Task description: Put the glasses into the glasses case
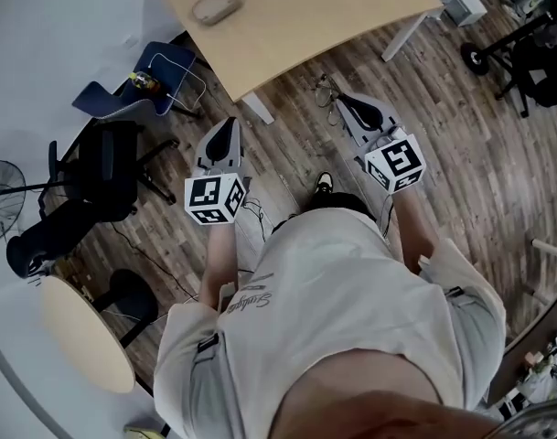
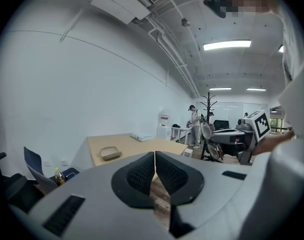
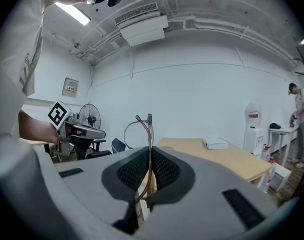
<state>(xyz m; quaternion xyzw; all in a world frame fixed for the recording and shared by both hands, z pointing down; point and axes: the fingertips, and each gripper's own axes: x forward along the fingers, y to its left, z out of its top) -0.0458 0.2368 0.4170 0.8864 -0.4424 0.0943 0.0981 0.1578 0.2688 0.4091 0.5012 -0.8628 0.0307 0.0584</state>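
**Glasses aloft, case waiting on the bench**

We have the right tool pinched shut on the glasses. It grips only the thin frame, out over the wooden floor and short of the bench. The left tool has its jaws pressed together on nothing. The glasses case sits well apart, near the bench's left edge. The danger is that the slim wire could twist or slip in the grip and drop to the floor. It could also bend if we squeeze harder.

Open-plan office, wooden desk, black swivel chair, water dispenser, ceiling strip lights, coat stand
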